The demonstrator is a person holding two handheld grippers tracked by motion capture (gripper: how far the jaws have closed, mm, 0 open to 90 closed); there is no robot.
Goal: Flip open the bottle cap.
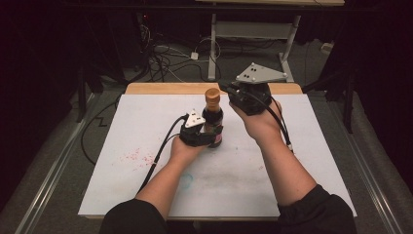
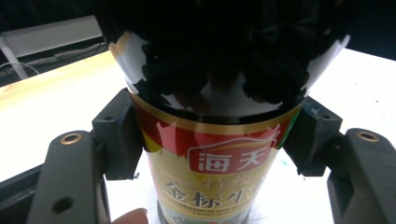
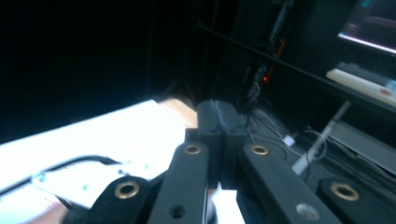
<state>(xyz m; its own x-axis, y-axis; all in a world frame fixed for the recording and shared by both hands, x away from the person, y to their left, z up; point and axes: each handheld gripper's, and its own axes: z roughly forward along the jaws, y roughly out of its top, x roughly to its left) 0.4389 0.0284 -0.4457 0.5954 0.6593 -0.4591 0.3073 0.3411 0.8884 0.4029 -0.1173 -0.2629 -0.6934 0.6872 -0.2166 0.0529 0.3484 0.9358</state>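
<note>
bottle: dark, brown cap, red-gold label | table: white, red specks | grippers: black

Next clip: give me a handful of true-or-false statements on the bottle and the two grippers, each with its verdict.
1. The left gripper is clamped on the bottle. True.
2. The bottle lies on its side on the table. False: it stands upright.
3. The right gripper holds the bottle's cap. False: its jaws are shut on nothing, raised beside the cap.
4. The cap is on the bottle. True.
5. The bottle's label is plain blue. False: it is red and gold with printed characters.
</note>
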